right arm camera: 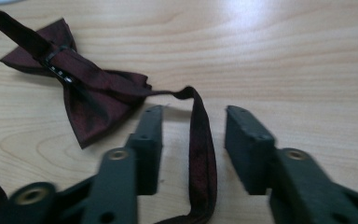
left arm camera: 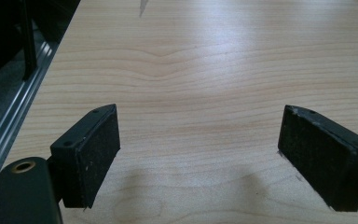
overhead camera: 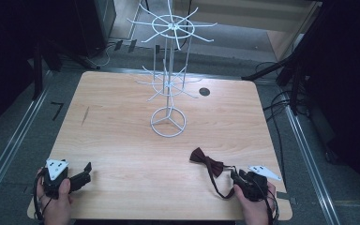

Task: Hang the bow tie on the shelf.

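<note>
Burgundy satin bow tie (overhead camera: 207, 161) lies flat on the pale wooden table (overhead camera: 122, 126), well in front of the white wire hook stand (overhead camera: 168, 123) and off to that stand's right, near the table's front edge. Its dark neck strap (right arm camera: 200, 140) trails from the bow toward the person and arches up off the wood in a loose loop, which gives a gripper something to close on without scraping the tabletop. With the hooked stand upright at mid-table, the likely purpose is to lift the tie by that strap and hang it on one of the arms.

In the right gripper view, the right gripper (right arm camera: 193, 144) is low and angled toward the bow, its two black jaws parted with the raised strap standing between them; neither pad seems to press the fabric yet, so I judge this as the instant before a pinch. From the high view, the right gripper (overhead camera: 238, 177) sits just beside the bow's near end, the hand behind it at the table's edge.

Well away from the stand, at the front left corner, the left gripper (overhead camera: 85, 171) rests idle in the other hand, pointing inward across the wood. Its jaws stand spread wide over bare table (left arm camera: 200, 84), holding nothing.
</note>
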A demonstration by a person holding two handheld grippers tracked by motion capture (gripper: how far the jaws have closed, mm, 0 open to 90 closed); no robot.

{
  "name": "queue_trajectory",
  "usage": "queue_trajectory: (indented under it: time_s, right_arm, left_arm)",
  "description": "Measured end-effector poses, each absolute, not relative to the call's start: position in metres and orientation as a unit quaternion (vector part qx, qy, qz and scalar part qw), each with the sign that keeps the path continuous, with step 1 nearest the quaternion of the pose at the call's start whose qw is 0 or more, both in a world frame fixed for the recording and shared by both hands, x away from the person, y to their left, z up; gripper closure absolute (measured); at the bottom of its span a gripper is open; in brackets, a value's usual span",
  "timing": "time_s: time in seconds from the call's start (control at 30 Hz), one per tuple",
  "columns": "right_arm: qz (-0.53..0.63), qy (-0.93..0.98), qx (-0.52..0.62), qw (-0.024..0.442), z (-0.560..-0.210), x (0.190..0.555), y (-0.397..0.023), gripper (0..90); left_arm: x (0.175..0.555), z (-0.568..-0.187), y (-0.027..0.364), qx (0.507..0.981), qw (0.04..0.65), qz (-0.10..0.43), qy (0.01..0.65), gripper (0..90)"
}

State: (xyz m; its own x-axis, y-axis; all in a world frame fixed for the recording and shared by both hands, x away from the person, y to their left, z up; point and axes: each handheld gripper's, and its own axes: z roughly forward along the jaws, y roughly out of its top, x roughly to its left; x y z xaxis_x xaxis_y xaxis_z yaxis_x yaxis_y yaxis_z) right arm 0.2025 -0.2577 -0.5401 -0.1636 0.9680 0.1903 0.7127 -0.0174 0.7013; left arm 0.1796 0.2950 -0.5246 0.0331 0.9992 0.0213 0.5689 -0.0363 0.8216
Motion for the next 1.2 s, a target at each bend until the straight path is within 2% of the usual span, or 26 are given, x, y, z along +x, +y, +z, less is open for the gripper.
queue_trajectory:
  time_s: [0.03,0.07,0.1,0.13,0.33,0.53,0.67,0.87,0.9,0.93,1.1,1.13,1.17,1.2]
  right_arm:
    - [0.351,0.677,0.621,0.182,-0.54,0.203,-0.258,72.1]
    - [0.355,0.677,0.621,0.172,-0.541,0.203,-0.26,84.2]
    - [0.355,0.677,0.621,0.172,-0.541,0.203,-0.26,84.2]
    - [0.362,0.68,0.616,0.164,-0.541,0.203,-0.262,90.0]
    - [0.413,0.681,0.583,0.16,-0.527,0.197,-0.258,90.0]
    - [0.464,0.718,0.495,0.153,-0.511,0.185,-0.23,90.0]
    - [0.461,0.739,0.471,0.139,-0.515,0.183,-0.21,88.7]
    - [0.442,0.762,0.463,0.1,-0.531,0.186,-0.193,63.1]
    - [0.442,0.76,0.467,0.098,-0.532,0.185,-0.191,54.7]
    - [0.442,0.76,0.467,0.098,-0.532,0.185,-0.191,54.7]
    - [0.445,0.742,0.49,0.106,-0.528,0.183,-0.194,37.1]
    - [0.447,0.734,0.502,0.099,-0.527,0.183,-0.194,25.6]
    - [0.447,0.734,0.502,0.099,-0.527,0.183,-0.194,25.6]
    - [0.438,0.729,0.517,0.102,-0.525,0.18,-0.191,11.5]
  left_arm:
    - [0.18,-0.525,0.295,0.64,0.327,0.329,0.612,13.3]
    - [0.18,-0.525,0.295,0.641,0.327,0.329,0.612,13.4]
    - [0.18,-0.525,0.295,0.641,0.327,0.329,0.612,13.4]
    - [0.18,-0.525,0.295,0.641,0.325,0.329,0.612,13.4]
    - [0.18,-0.525,0.295,0.641,0.324,0.329,0.613,13.4]
    - [0.18,-0.525,0.294,0.641,0.324,0.33,0.613,13.5]
    - [0.18,-0.525,0.294,0.641,0.324,0.33,0.612,13.5]
    - [0.18,-0.525,0.295,0.642,0.324,0.329,0.612,13.5]
    - [0.18,-0.525,0.295,0.642,0.324,0.328,0.613,13.5]
    - [0.18,-0.525,0.295,0.642,0.324,0.328,0.613,13.5]
    - [0.18,-0.525,0.295,0.642,0.324,0.328,0.613,13.5]
    - [0.18,-0.525,0.295,0.642,0.324,0.328,0.613,13.5]
    - [0.18,-0.525,0.295,0.642,0.324,0.328,0.613,13.5]
    - [0.18,-0.525,0.295,0.642,0.324,0.328,0.613,13.5]
